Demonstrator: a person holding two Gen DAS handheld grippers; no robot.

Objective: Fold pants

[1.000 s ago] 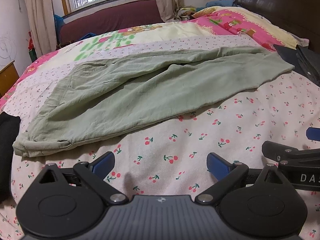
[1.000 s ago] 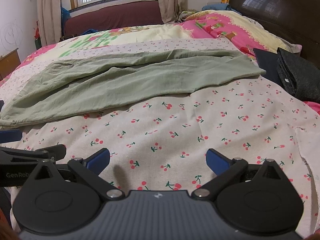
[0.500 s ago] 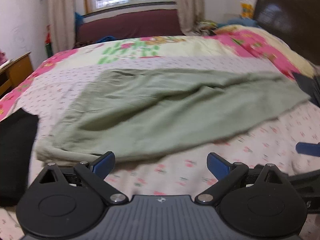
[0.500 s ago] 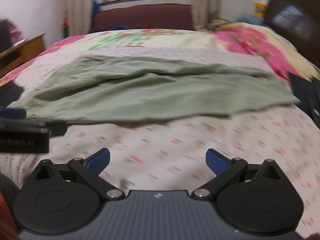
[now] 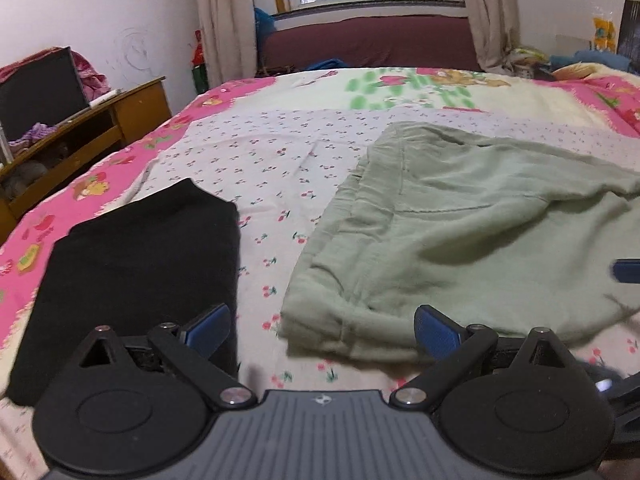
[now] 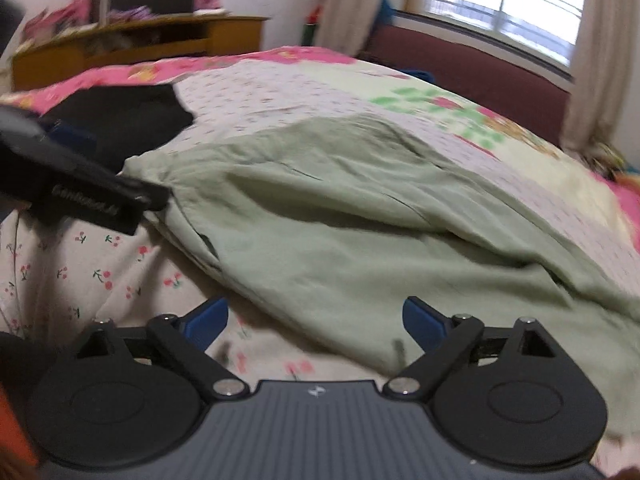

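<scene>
White lettering on the left gripper [image 6: 80,196] seems to read "GenRobot", though blurred. Both views have swung toward the waistband end since a second ago. The pale green pants [image 5: 460,232] lie rumpled mid-bed, beside a black folded garment [image 5: 132,268]. Left gripper and right gripper [image 6: 316,320] jaws stand apart, empty.

Pale green pants [image 5: 460,240], unfolded, rumpled — flat on bedsheet

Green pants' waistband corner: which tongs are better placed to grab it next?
Left, probably. The green pants have their waistband corner lying between the open left tongs. The right tongs, also open, face the near side edge further along.
</scene>
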